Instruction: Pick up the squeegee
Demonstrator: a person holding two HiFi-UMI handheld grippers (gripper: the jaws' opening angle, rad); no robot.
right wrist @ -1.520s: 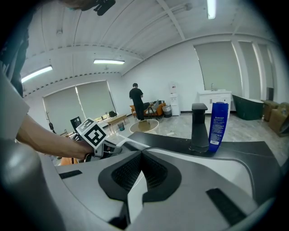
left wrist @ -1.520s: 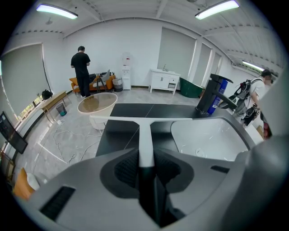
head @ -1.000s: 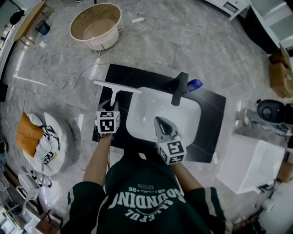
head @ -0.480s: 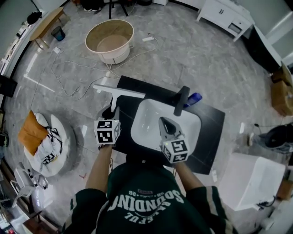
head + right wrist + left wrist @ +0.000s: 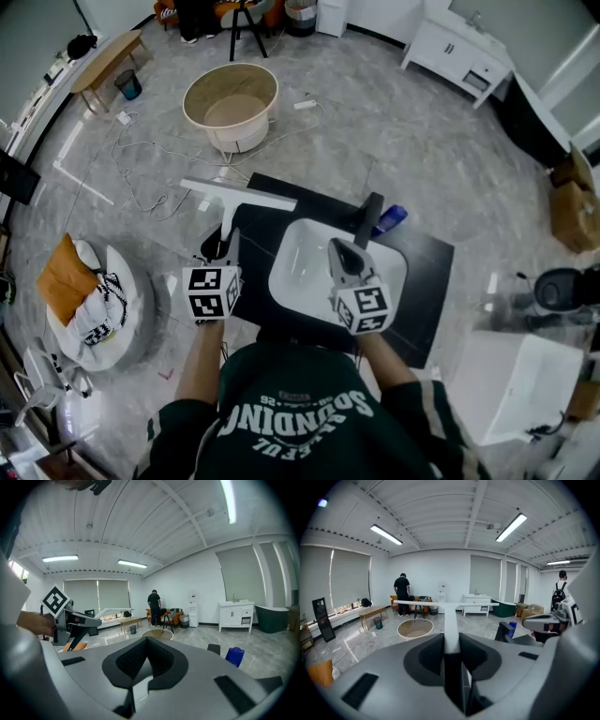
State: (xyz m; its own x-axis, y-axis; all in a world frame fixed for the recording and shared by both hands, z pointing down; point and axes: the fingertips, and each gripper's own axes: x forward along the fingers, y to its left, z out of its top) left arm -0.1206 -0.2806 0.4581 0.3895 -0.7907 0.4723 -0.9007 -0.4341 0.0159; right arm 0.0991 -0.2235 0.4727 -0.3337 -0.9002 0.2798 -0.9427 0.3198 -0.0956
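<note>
The squeegee (image 5: 234, 197) is white and T-shaped, its long blade crosswise at the far end and its handle running back to me. My left gripper (image 5: 222, 246) is shut on that handle and holds the squeegee in the air, left of the sink. In the left gripper view the handle (image 5: 451, 631) sits clamped between the jaws, and the blade (image 5: 440, 603) stretches level across the room behind. My right gripper (image 5: 342, 255) hovers over the sink basin, shut with nothing in it. The right gripper view shows its jaws (image 5: 146, 645) met, and the left gripper (image 5: 70, 619) with the squeegee (image 5: 112, 612) off to the left.
A white sink basin (image 5: 305, 246) is set in a black counter (image 5: 427, 281), with a black faucet (image 5: 368, 217) and a blue bottle (image 5: 392, 218) behind it. A round beige tub (image 5: 230, 103) and loose cables (image 5: 141, 173) lie on the floor beyond. A person (image 5: 401, 594) stands far back.
Both grippers have risen, the left one more, carrying the squeegee higher above the counter. The head view has tilted up and takes in more of the room.
</note>
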